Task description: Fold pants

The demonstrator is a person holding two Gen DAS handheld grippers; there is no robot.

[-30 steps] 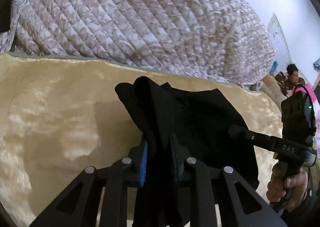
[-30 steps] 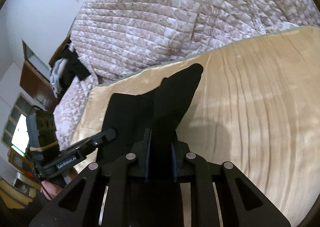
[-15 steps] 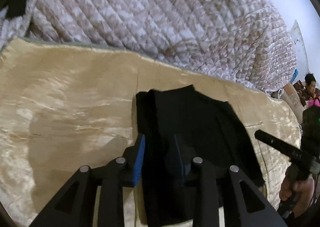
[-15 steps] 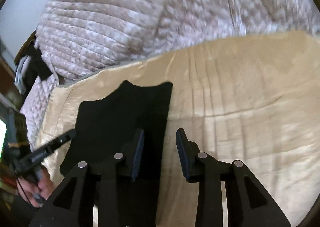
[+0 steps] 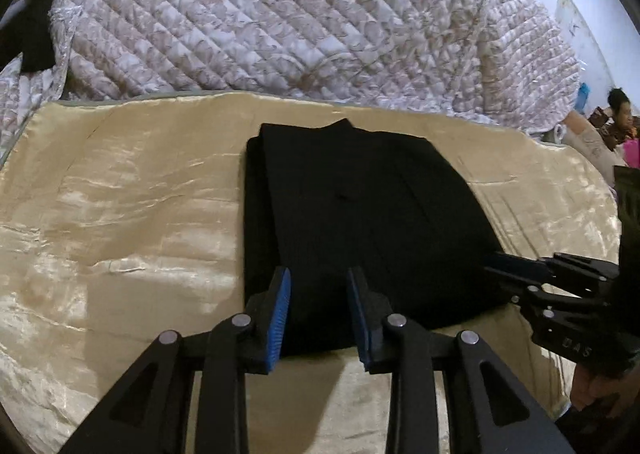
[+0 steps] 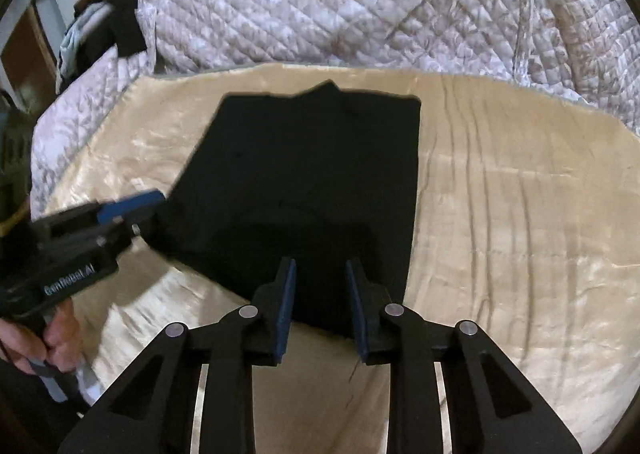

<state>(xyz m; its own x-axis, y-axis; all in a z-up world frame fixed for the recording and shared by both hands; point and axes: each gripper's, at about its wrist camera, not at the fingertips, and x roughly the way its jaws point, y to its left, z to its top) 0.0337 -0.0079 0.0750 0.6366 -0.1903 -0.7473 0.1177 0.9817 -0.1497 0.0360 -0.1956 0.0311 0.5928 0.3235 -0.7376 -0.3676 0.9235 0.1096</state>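
The black pants [image 5: 360, 214] lie folded into a flat rectangle on the shiny beige blanket [image 5: 120, 214]; they also show in the right wrist view [image 6: 312, 174]. My left gripper [image 5: 319, 278] is open and empty, just above the near edge of the fold. My right gripper [image 6: 320, 268] is open and empty, over the near right corner. Each gripper shows in the other's view: the right one at the fold's right side [image 5: 520, 270], the left one at its left side [image 6: 132, 206].
A quilted pink-white bedspread [image 5: 300, 14] is heaped behind the blanket. Dark clothes [image 6: 120, 18] hang at the bed's far left. A person [image 5: 616, 114] sits at the far right. The blanket's near edge [image 6: 320, 394] lies under my fingers.
Both grippers let go of the pants and opened. They drew back toward me. The pants, held up a second ago, now lie flat and folded on the blanket.
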